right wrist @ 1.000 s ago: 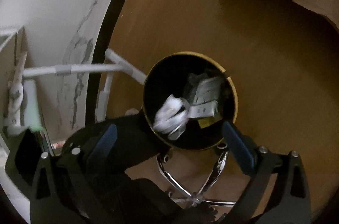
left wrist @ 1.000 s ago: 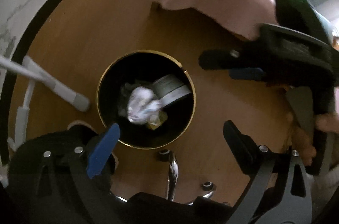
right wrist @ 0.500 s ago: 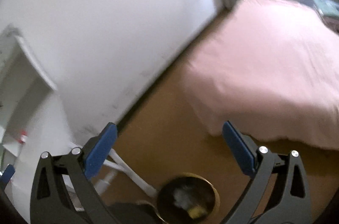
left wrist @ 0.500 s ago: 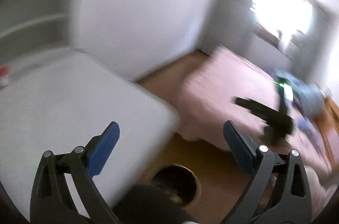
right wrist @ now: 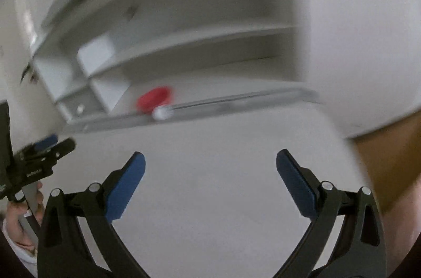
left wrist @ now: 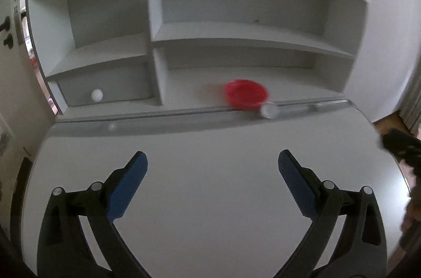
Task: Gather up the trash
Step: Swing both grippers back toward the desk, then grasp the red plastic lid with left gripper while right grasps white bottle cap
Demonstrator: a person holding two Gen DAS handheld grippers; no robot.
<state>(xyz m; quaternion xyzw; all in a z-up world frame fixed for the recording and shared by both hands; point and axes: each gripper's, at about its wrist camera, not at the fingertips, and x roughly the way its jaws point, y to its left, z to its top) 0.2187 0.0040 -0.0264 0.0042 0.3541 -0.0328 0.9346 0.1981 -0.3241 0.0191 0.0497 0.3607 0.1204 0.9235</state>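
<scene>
- Left gripper (left wrist: 212, 166): jaws spread wide, nothing between them, hovering above the bare white desk (left wrist: 210, 199).
- Right gripper (right wrist: 210, 164): jaws likewise spread and empty, over the same desk; the left tool also shows at the left edge of the right wrist view.
- Candidate trash, by judgement: a small pale crumpled-looking ball (left wrist: 269, 110) lying in the grey groove at the back edge of the desk, just in front of a red shallow dish (left wrist: 246, 94) on the lowest shelf. Touching or just apart: blur prevents telling.
- The ball also shows in the right wrist view (right wrist: 161, 112), well ahead of the fingertips.
- Another small white round object (left wrist: 96, 95) sits in the lower left cubby of the shelf unit (left wrist: 155, 41); whether it is trash cannot be told.
- Handling estimate: if the ball is wadded paper, then light, soft, compressible, not fragile. It may roll along the groove when nudged.
- Suggested hold: pinch across its middle from above, fingers straddling it along the groove, closing gently.
- Red dish looks rigid; avoid knocking it.
</scene>
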